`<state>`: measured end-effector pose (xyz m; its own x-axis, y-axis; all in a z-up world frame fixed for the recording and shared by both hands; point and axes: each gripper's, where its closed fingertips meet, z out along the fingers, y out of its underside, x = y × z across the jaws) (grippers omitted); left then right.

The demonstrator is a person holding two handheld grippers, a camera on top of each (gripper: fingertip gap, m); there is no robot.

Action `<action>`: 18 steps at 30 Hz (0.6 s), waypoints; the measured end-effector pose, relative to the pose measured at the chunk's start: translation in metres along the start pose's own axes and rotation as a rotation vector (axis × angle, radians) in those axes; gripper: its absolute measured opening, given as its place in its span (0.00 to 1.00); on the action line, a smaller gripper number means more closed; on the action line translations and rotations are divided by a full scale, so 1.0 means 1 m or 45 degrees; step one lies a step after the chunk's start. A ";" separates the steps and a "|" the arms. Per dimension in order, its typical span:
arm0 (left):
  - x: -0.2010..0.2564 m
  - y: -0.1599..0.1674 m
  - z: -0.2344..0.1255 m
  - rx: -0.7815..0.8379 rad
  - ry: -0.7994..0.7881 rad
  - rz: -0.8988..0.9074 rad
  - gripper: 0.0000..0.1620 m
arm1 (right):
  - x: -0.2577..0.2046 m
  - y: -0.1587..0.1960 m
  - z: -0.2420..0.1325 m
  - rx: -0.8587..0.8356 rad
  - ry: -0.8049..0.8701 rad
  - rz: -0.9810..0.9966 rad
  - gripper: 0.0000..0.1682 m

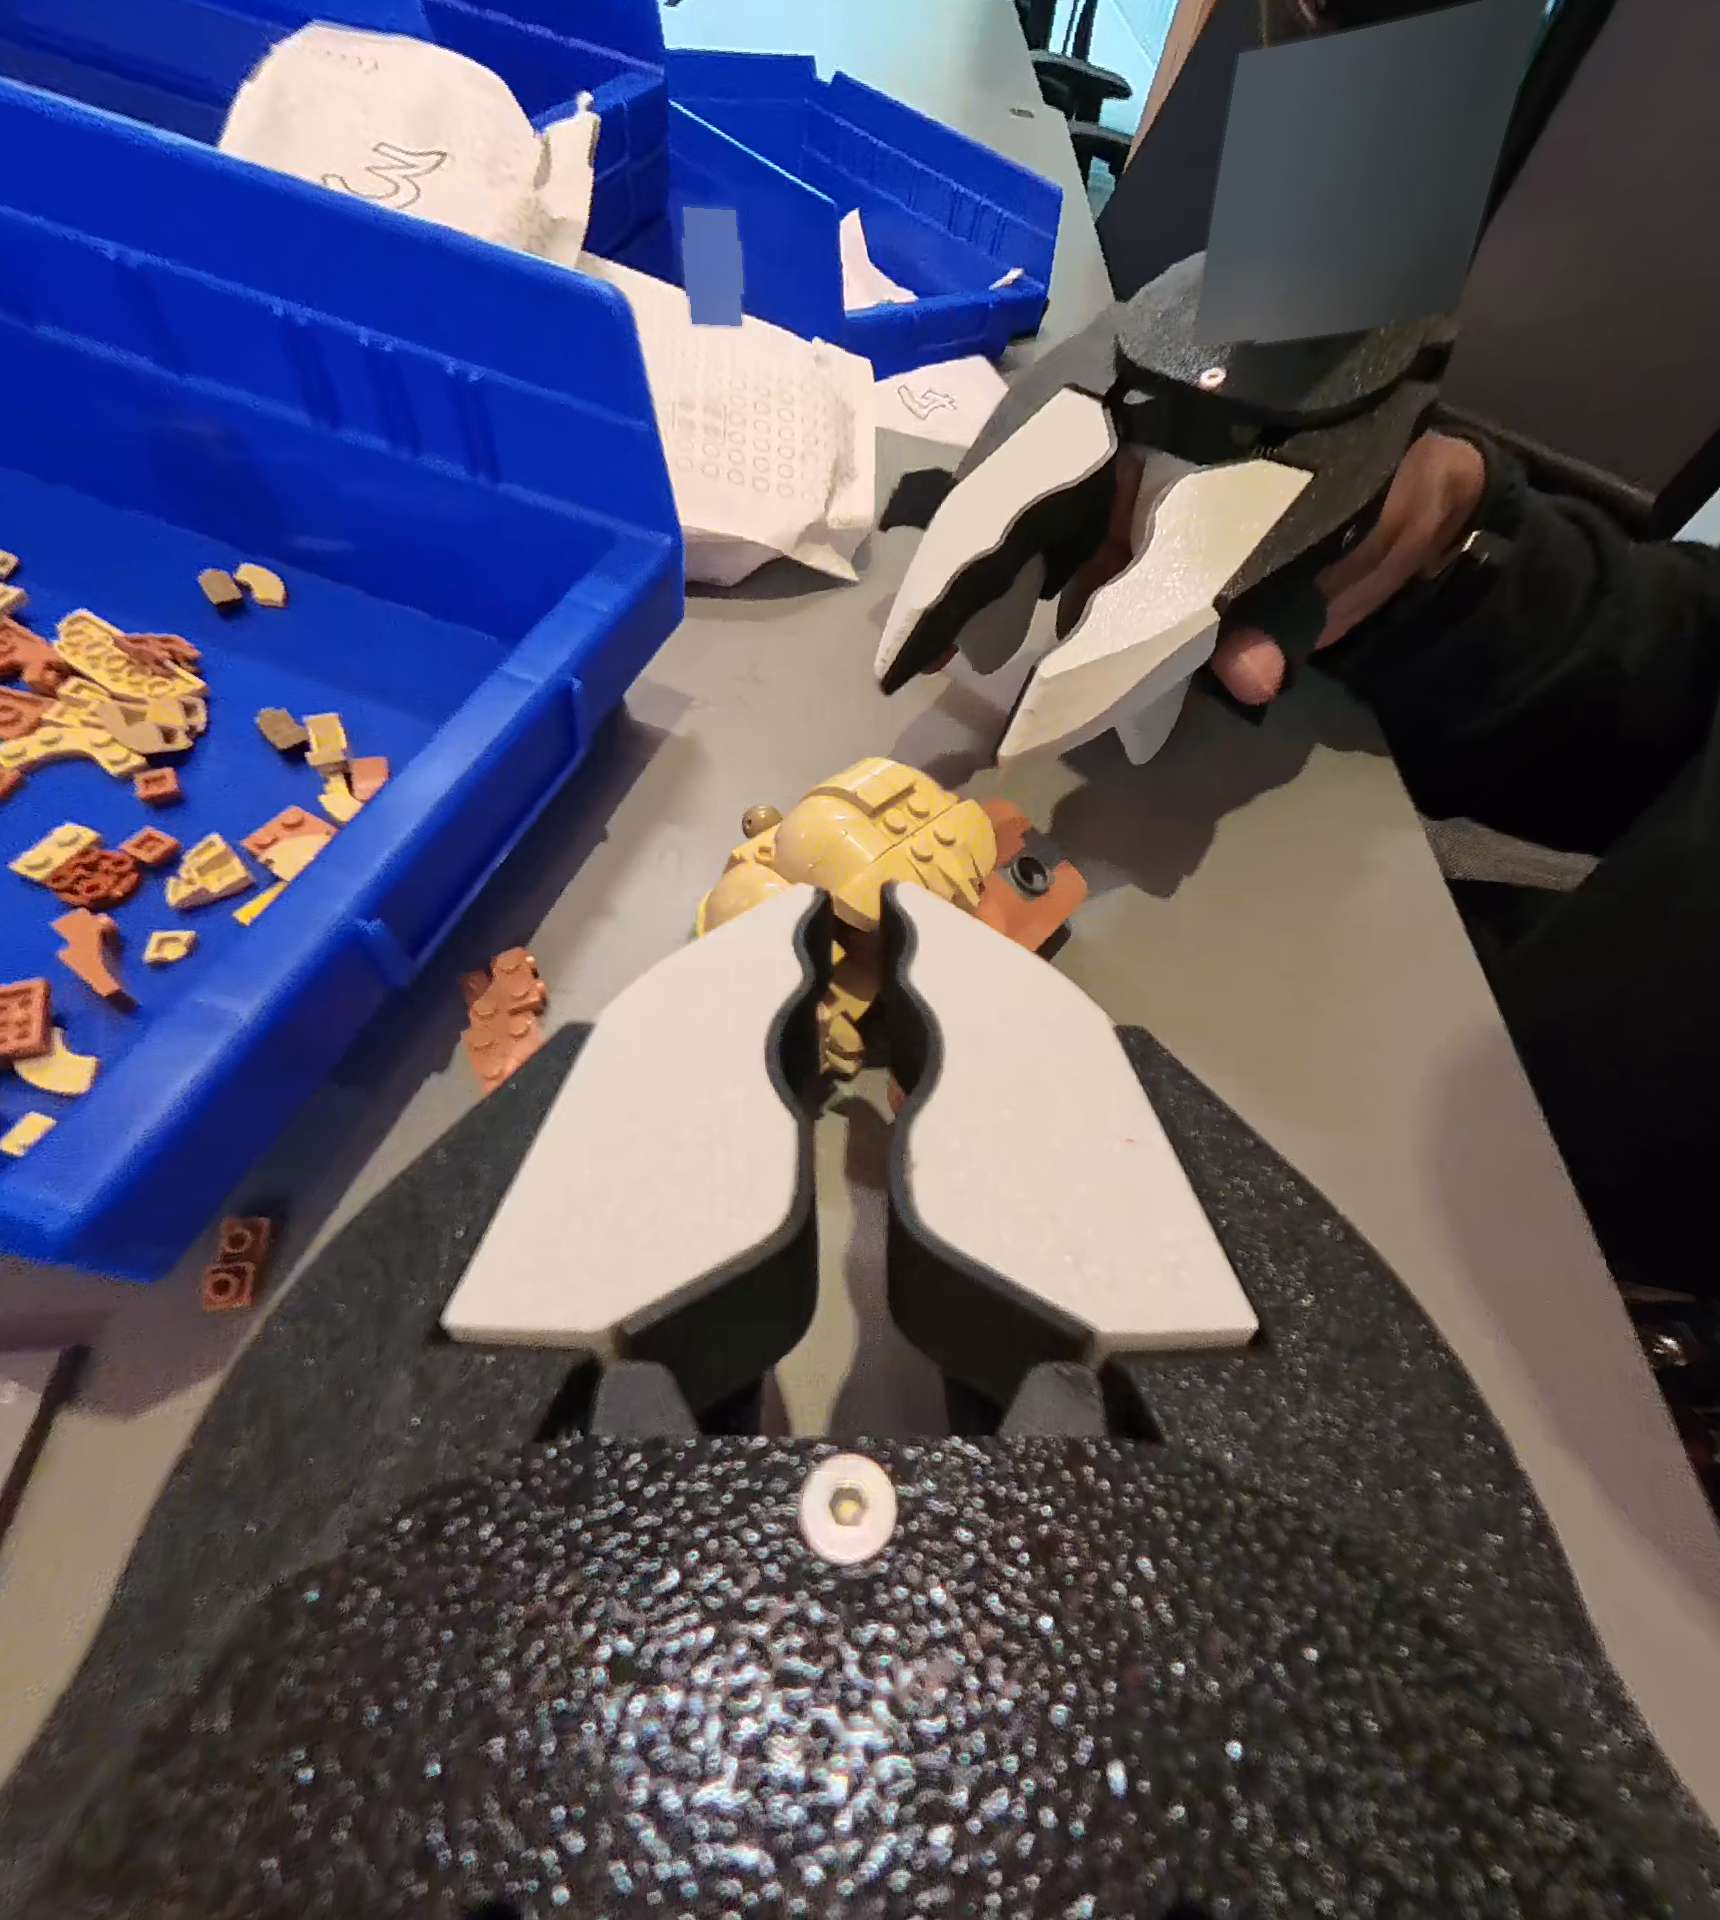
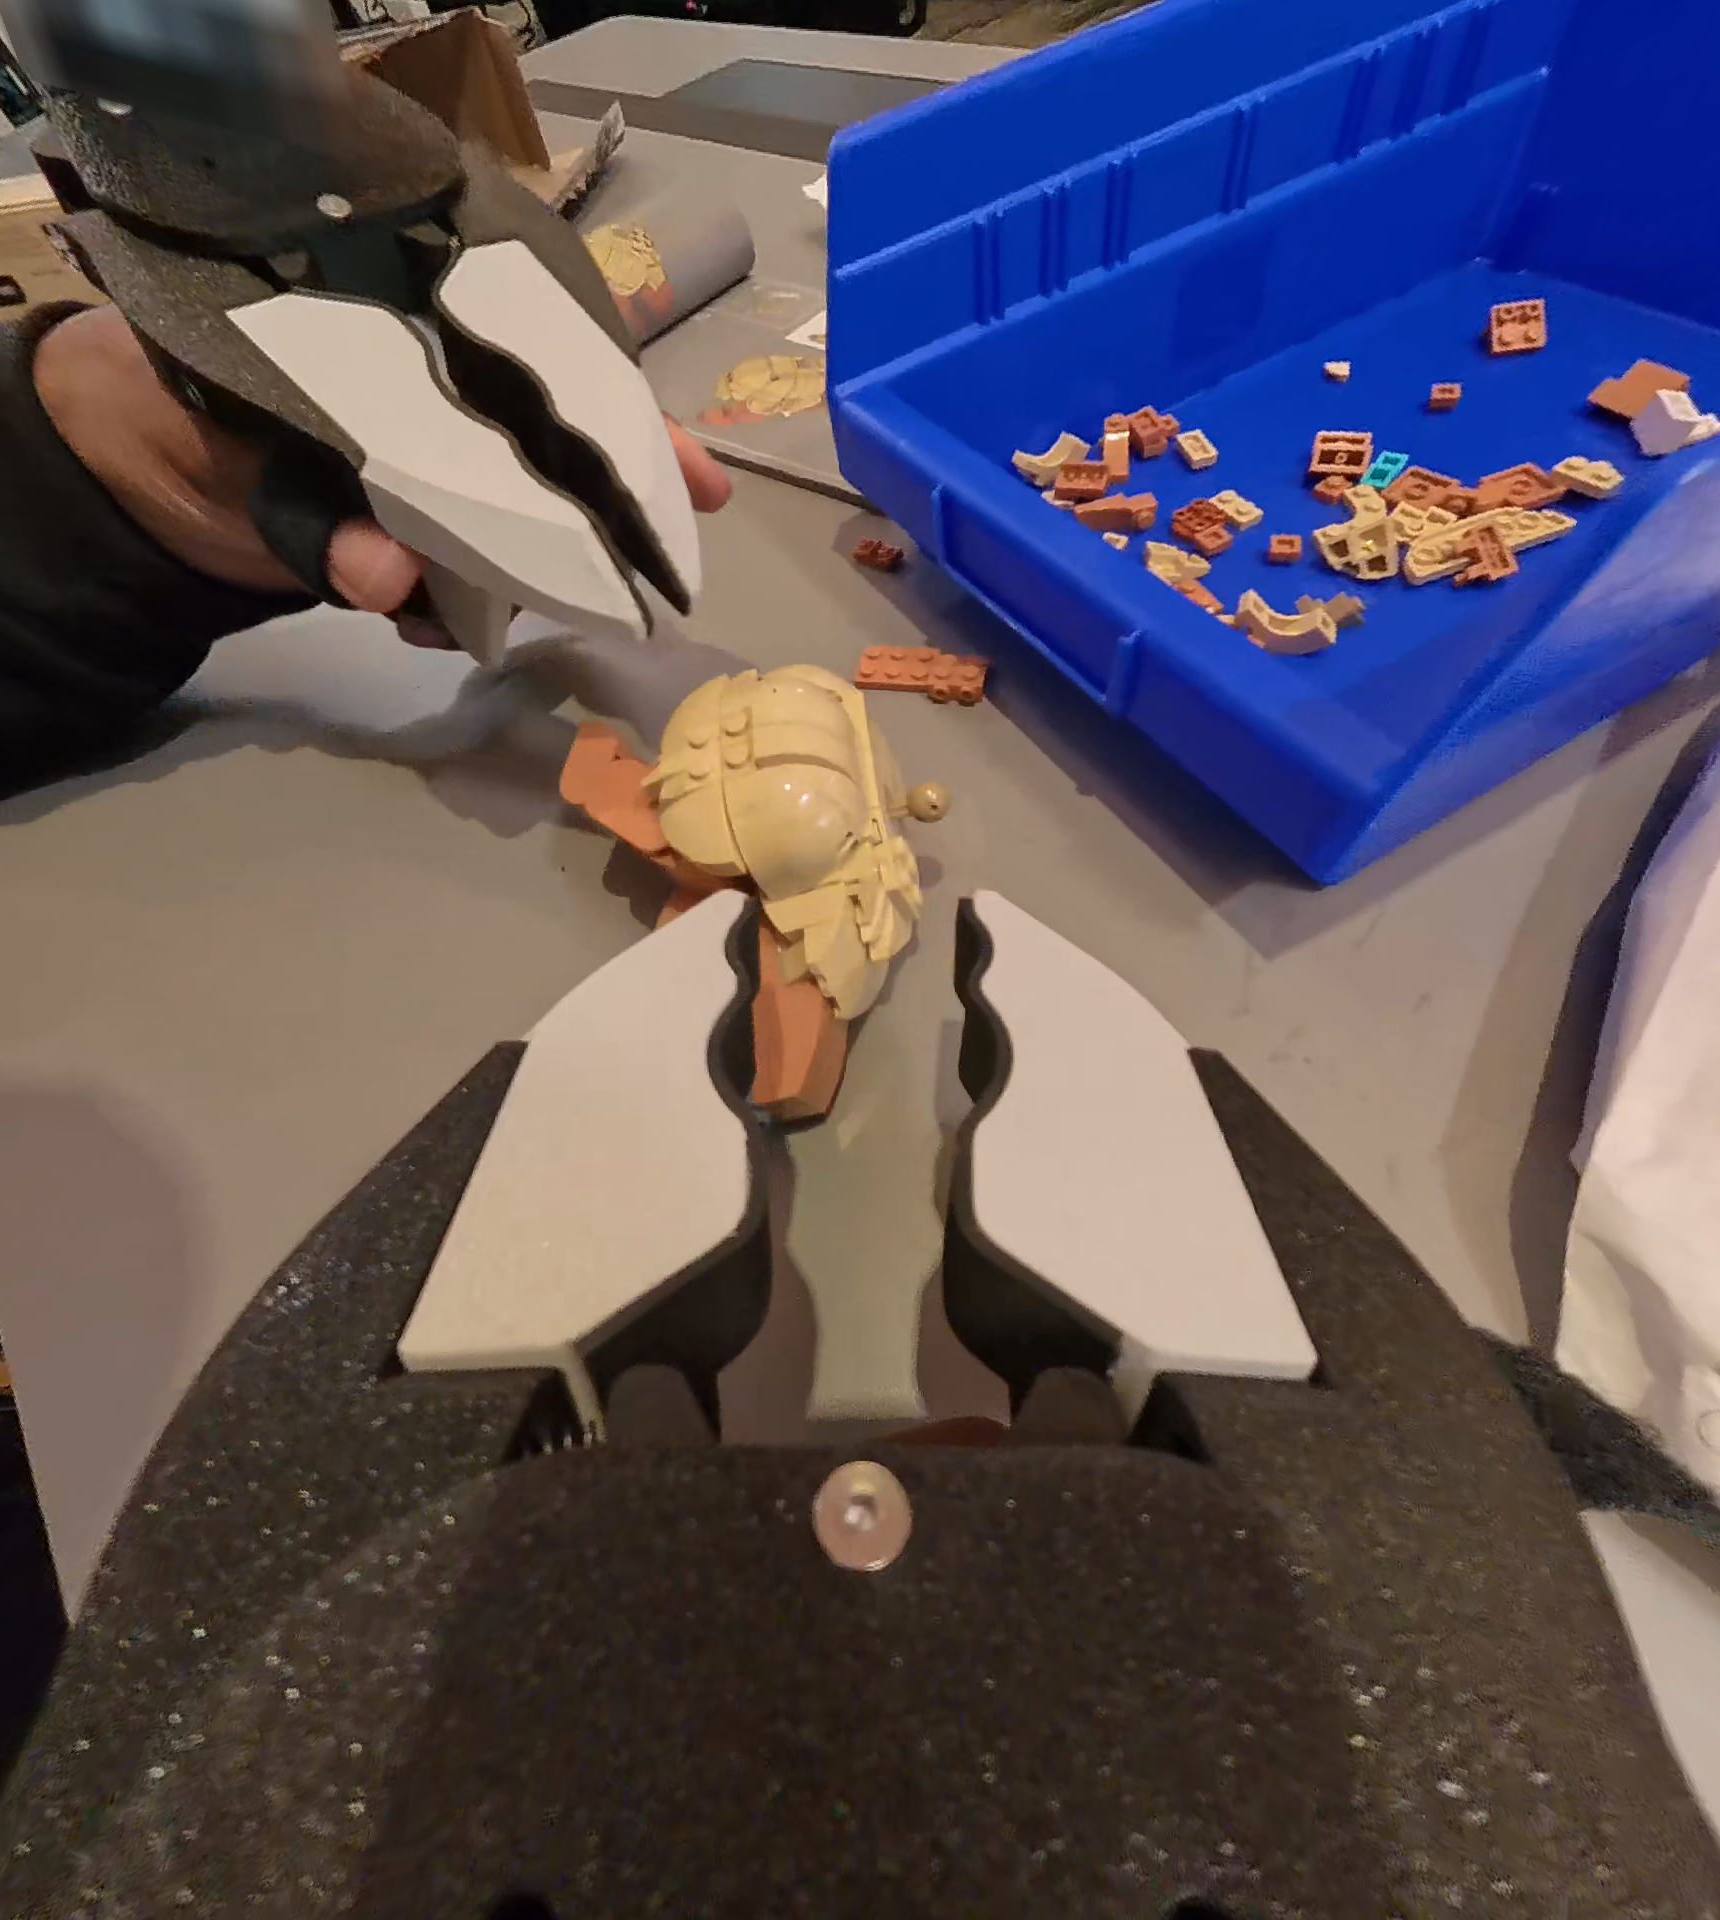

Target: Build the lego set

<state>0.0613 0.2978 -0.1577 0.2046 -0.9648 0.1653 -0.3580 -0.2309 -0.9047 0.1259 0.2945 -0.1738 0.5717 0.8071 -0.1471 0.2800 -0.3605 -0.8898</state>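
Observation:
A half-built tan and brown lego model (image 1: 877, 831) lies on the grey table (image 1: 1199, 1039); it also shows in the right wrist view (image 2: 783, 790). My left gripper (image 1: 851, 904) hovers just over the model with its jaws nearly closed and nothing seen between them; in the right wrist view it (image 2: 667, 615) hangs above the model's brown end. My right gripper (image 2: 856, 920) is open, its tips at the near side of the model without clamping it. In the left wrist view it (image 1: 955, 712) hovers just behind the model.
A blue bin (image 1: 544, 727) holds several loose tan and brown pieces (image 2: 1407, 520). A brown plate (image 2: 923, 670) and a small dark brick (image 2: 877, 553) lie on the table by the bin. White paper bags (image 1: 762, 447) and an instruction booklet (image 2: 731, 312) lie farther back. Left tips to right tips: about 8 cm. Between my left fingertips and the brown plate (image 2: 923, 670) there is roughly 9 cm. Look for it in the left wrist view (image 1: 504, 1030) too.

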 end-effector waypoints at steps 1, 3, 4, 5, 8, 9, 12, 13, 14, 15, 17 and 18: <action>0.001 0.001 -0.001 -0.001 0.000 -0.014 0.05 | 0.000 0.000 -0.001 0.003 0.003 0.001 0.21; 0.003 0.002 -0.001 -0.004 -0.003 -0.028 0.05 | -0.001 0.000 -0.001 0.007 0.002 -0.007 0.21; 0.003 0.003 -0.001 -0.005 -0.006 -0.033 0.05 | -0.001 0.001 -0.001 0.003 0.002 -0.015 0.21; 0.004 0.003 -0.001 -0.003 -0.010 -0.041 0.05 | -0.002 0.001 -0.001 -0.002 0.001 -0.024 0.21; 0.007 0.002 -0.003 0.015 -0.028 -0.068 0.06 | -0.002 0.002 -0.001 -0.005 0.006 -0.032 0.21; 0.007 0.002 -0.004 0.024 -0.038 -0.078 0.06 | -0.001 0.001 -0.002 0.006 0.012 -0.023 0.21; 0.008 -0.002 -0.007 0.074 -0.063 -0.119 0.07 | 0.008 -0.003 -0.010 0.073 0.052 0.040 0.21; 0.008 -0.004 -0.009 0.093 -0.072 -0.129 0.08 | 0.012 -0.004 -0.014 0.097 0.071 0.061 0.20; 0.009 -0.005 -0.009 0.109 -0.079 -0.133 0.08 | 0.015 -0.004 -0.018 0.116 0.091 0.076 0.20; 0.009 -0.007 -0.010 0.120 -0.083 -0.130 0.09 | 0.018 -0.004 -0.022 0.131 0.108 0.081 0.20; 0.010 -0.010 -0.010 0.114 -0.089 -0.092 0.11 | 0.021 -0.002 -0.029 0.144 0.127 0.073 0.20; 0.009 -0.013 -0.010 0.100 -0.094 -0.057 0.12 | 0.022 0.000 -0.033 0.142 0.129 0.065 0.20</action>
<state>0.0583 0.2909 -0.1409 0.2860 -0.9412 0.1795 -0.2753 -0.2602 -0.9255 0.1633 0.2969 -0.1628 0.6592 0.7360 -0.1540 0.1648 -0.3412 -0.9254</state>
